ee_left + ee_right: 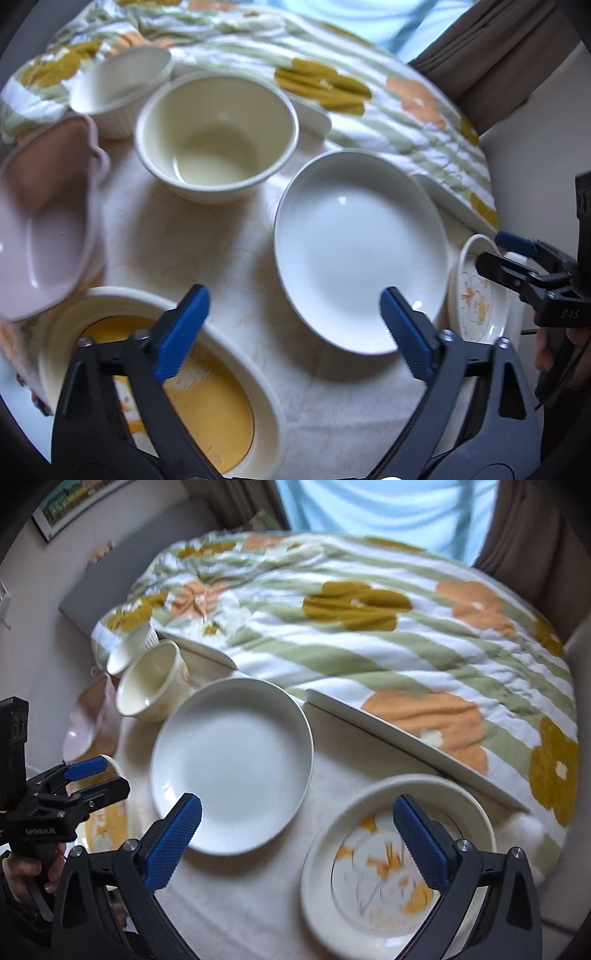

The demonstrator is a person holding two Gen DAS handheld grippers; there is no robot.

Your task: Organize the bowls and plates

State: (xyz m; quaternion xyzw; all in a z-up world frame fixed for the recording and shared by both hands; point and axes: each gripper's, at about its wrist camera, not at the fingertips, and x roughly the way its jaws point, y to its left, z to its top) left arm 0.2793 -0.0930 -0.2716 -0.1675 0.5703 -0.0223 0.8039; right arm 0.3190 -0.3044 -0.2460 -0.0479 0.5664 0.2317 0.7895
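Left wrist view showed a flowered quilt (369, 107) across the top of the frame, with a pale table (240, 258) below it carrying the dishes. At center right of that view lay the white plate (354, 258), wide and shallow. At lower left sat an oval dish (258, 398) with a yellow inside, partly behind the left gripper (291, 332), whose blue pads stood wide apart with nothing between them. At the left edge a pink bowl (48, 221) was tilted and blurred. Above center sat a cream bowl (218, 136), and a ribbed white bowl (122, 88) was just behind it at upper left. At the right edge a small flowered saucer (476, 306) lay beside the white plate, with the right gripper (495, 254) over its far rim; from this view its jaws looked narrow.

Right wrist view showed the right gripper (295, 838) with pads spread wide and empty, the right pad over the flowered saucer (388, 867) at lower right. The white plate (236, 760) lay at center, the cream bowl (151, 679) at its upper left.
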